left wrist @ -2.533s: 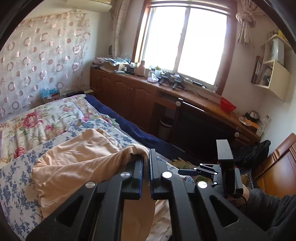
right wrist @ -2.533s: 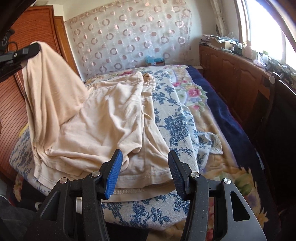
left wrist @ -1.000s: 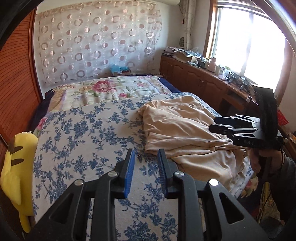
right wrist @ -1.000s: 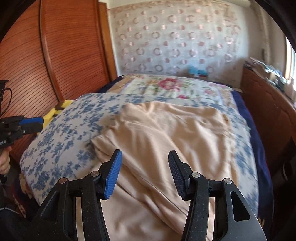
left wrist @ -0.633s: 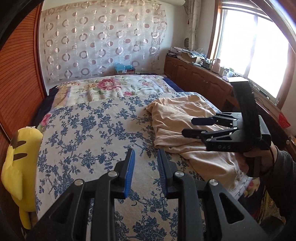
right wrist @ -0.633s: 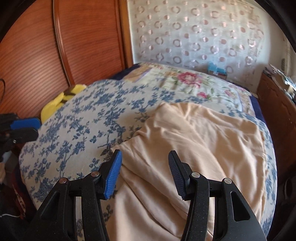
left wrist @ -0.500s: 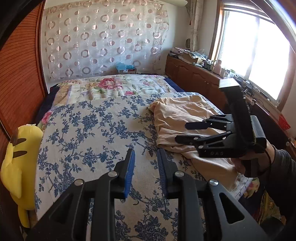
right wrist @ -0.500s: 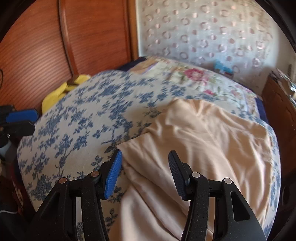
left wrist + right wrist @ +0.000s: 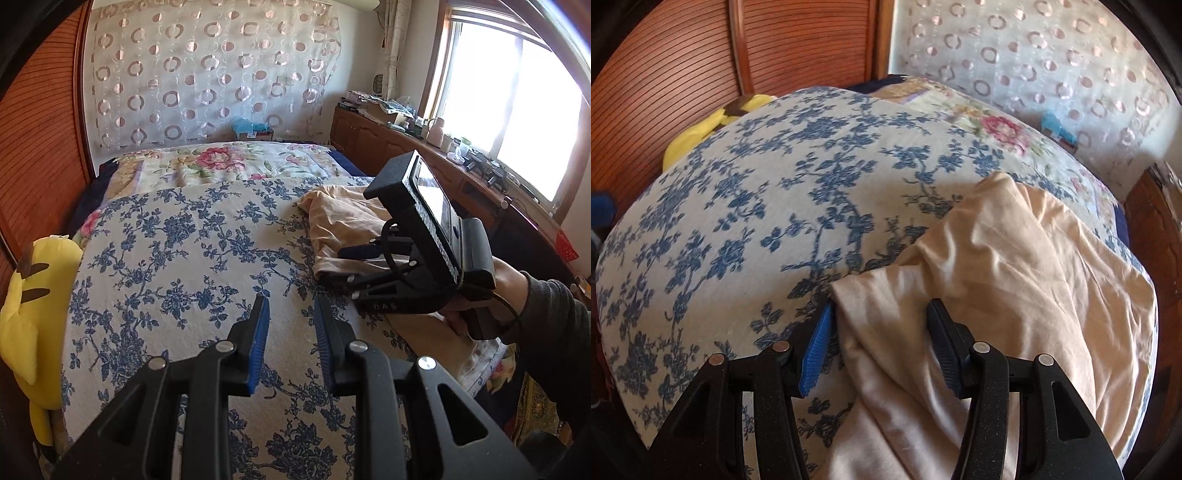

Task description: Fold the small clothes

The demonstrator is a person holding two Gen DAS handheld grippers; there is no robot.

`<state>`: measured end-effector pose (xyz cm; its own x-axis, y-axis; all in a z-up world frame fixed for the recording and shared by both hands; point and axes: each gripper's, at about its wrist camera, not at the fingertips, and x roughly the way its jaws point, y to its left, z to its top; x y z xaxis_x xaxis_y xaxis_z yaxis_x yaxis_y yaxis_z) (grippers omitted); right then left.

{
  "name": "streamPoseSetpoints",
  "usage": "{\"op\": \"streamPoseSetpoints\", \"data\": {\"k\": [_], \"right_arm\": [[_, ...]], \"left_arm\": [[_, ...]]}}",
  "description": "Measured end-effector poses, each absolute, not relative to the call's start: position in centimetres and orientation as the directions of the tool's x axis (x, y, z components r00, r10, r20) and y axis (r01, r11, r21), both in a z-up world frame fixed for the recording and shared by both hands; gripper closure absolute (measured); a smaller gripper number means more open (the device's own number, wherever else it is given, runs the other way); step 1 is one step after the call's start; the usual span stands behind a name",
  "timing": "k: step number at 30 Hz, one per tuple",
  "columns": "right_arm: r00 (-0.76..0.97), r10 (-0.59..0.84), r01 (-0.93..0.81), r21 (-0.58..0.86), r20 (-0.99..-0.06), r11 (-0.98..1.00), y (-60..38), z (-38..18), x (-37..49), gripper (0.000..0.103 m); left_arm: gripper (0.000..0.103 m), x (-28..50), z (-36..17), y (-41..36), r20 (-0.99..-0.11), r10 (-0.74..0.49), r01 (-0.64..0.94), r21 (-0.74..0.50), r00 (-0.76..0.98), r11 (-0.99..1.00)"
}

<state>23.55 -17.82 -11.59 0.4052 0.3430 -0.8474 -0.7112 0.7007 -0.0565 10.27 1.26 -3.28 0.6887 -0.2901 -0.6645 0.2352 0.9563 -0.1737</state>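
The left claw [image 9: 290, 332] hangs over the bare blue-flowered bed cover [image 9: 177, 258], a little spread, with nothing in it. To its right lies the peach cloth [image 9: 343, 218], heaped on the right side of the bed.

The right claw [image 9: 879, 328] is down on the near corner of the peach cloth [image 9: 1015, 266]. It has just been closing, and the cloth corner sits between its blue pads, but the pads do not look pressed on it yet.

To do this step well, I think the right claw should close until it grips only the corner fold, not the bed cover below. Then lift slowly, so the cloth does not slip. The left claw could take another corner and help pull it flat.
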Motion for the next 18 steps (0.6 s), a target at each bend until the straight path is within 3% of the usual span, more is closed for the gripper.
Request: {"op": "streamPoseSetpoints", "data": {"k": [2,3,11,18], "right_arm": [[0.417,0.338,-0.712,-0.072,-0.843,0.699,-17.9,-11.5,23.7,0.095],[0.419,0.341,-0.710,-0.070,-0.841,0.700,-18.1,-11.4,23.8,0.097],[0.532,0.374,-0.641,-0.073,-0.760,0.764,-24.2,-4.8,26.2,0.098],[0.671,0.211,-0.443,-0.156,-0.711,0.883,-31.6,-1.6,32.8,0.098]], "left_arm": [[0.080,10.3,-3.5,1.2,-0.667,-0.292,0.236,-0.176,0.685,0.956],[0.080,10.3,-3.5,1.2,-0.669,-0.293,0.237,-0.177,0.683,0.955],[0.080,10.5,-4.3,1.0,-0.679,-0.303,0.240,-0.188,0.669,0.952],[0.080,10.5,-4.4,0.1,-0.680,-0.319,0.258,-0.193,0.660,0.947]]}}
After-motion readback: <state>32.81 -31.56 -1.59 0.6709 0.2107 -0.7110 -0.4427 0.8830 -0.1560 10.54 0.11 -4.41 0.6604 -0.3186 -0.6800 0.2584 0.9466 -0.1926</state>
